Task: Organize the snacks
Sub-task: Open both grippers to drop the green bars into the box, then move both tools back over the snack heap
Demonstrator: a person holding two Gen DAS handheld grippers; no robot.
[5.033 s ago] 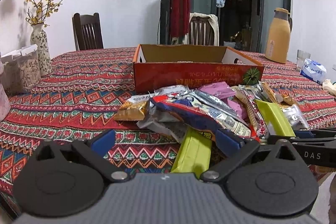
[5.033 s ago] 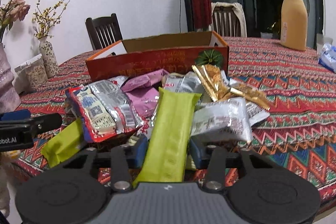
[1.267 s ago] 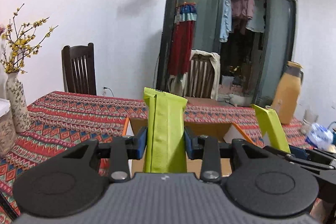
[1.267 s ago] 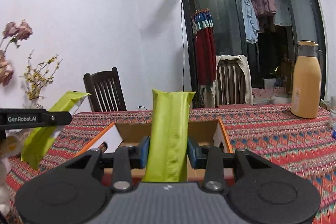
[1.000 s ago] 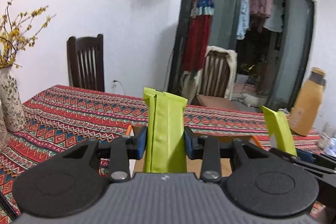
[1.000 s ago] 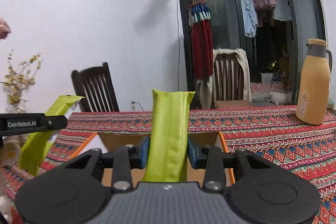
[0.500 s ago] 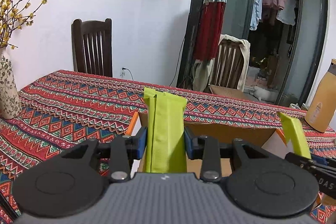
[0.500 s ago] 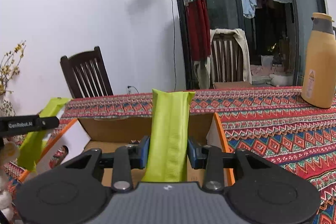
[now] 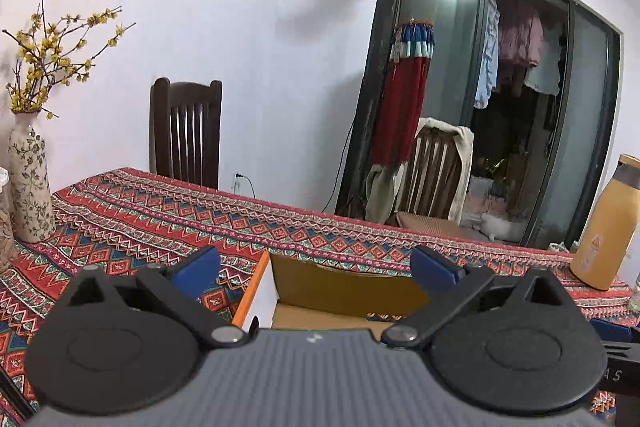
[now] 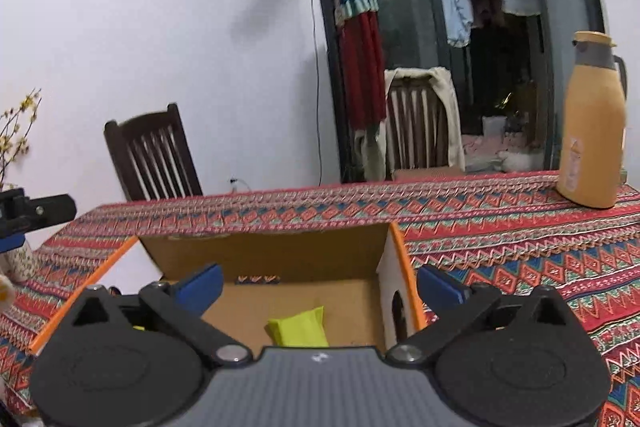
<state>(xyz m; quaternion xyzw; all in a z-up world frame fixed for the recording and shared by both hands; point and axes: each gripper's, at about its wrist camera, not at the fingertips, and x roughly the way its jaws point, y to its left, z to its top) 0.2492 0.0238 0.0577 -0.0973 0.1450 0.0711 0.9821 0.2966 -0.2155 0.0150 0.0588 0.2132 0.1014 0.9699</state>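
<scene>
My left gripper [image 9: 316,269] hangs over the left end of the open cardboard box [image 9: 340,289]; its jaws are opening, spread wide, with nothing between the blue pads. My right gripper [image 10: 320,287] is over the box's [image 10: 260,255] right part, its jaws also opening and empty. Below it a green snack packet [image 10: 298,327] lies on the box floor. A sliver of a second green packet [image 10: 138,327] shows behind the right gripper's left finger. In the right wrist view, part of the left gripper's finger [image 10: 36,211] shows at the left edge.
The box stands on a table with a red patterned cloth [image 10: 500,227]. An orange thermos [image 10: 592,131] stands at the far right, a flowered vase [image 9: 28,187] at the far left. Two chairs [image 9: 184,135] stand behind the table.
Both grippers were shut on upright green packets half a second ago. Now both stand wide open, the packets have dropped out, and one lies in the box.
</scene>
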